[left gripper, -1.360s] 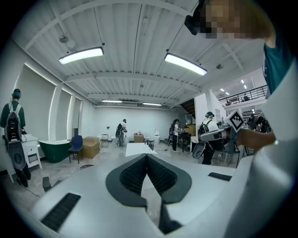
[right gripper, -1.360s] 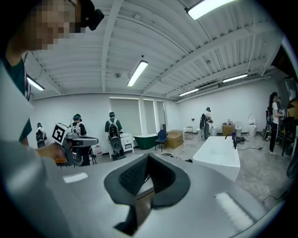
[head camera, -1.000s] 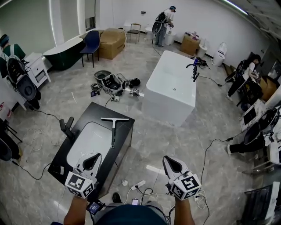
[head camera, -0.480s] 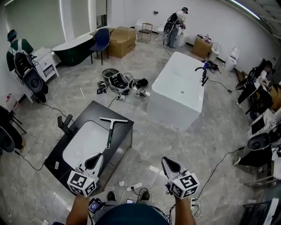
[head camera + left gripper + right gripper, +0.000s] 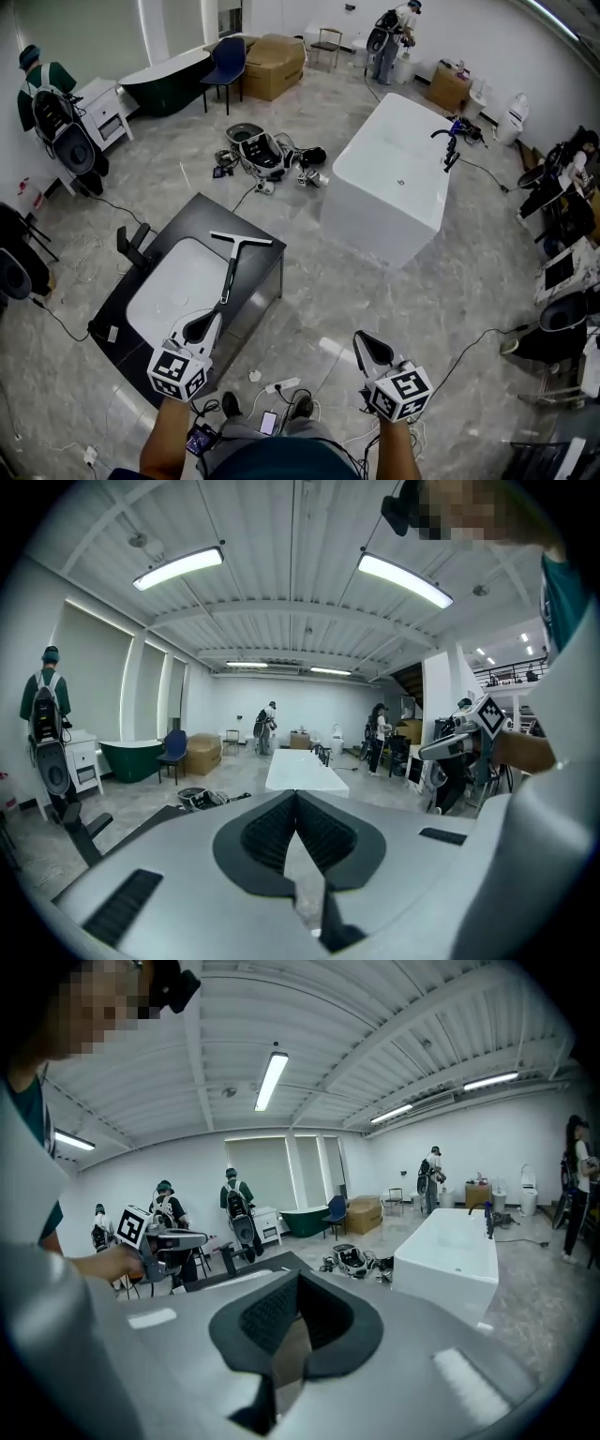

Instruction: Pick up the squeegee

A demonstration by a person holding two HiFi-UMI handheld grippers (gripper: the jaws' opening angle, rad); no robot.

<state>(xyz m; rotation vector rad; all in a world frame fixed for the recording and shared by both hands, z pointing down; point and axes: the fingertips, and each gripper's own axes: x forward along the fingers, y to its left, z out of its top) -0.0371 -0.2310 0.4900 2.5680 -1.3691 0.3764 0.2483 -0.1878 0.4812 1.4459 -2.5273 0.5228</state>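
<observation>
The squeegee [image 5: 230, 270] lies on a black counter [image 5: 267, 272], its blade [image 5: 241, 239] at the far end and its dark handle running toward me along the white sink basin [image 5: 173, 295]. My left gripper [image 5: 190, 330] hovers over the basin's near right corner, just short of the handle's end, shut and holding nothing; its pads meet at the tips in the left gripper view [image 5: 296, 794]. My right gripper [image 5: 365, 341] hangs over the floor to the counter's right, shut and holding nothing [image 5: 298, 1274]. The gripper bodies hide the squeegee in both gripper views.
A black faucet [image 5: 134, 246] stands at the counter's far left. A white freestanding bathtub [image 5: 394, 178] sits beyond on the right. Gear lies on the floor [image 5: 262, 155]; a power strip and cables [image 5: 281, 384] are near my feet. People stand along the walls.
Both grippers have moved forward and down. The left one now reaches over the basin's near corner, closer to the squeegee handle. Both stay shut.
</observation>
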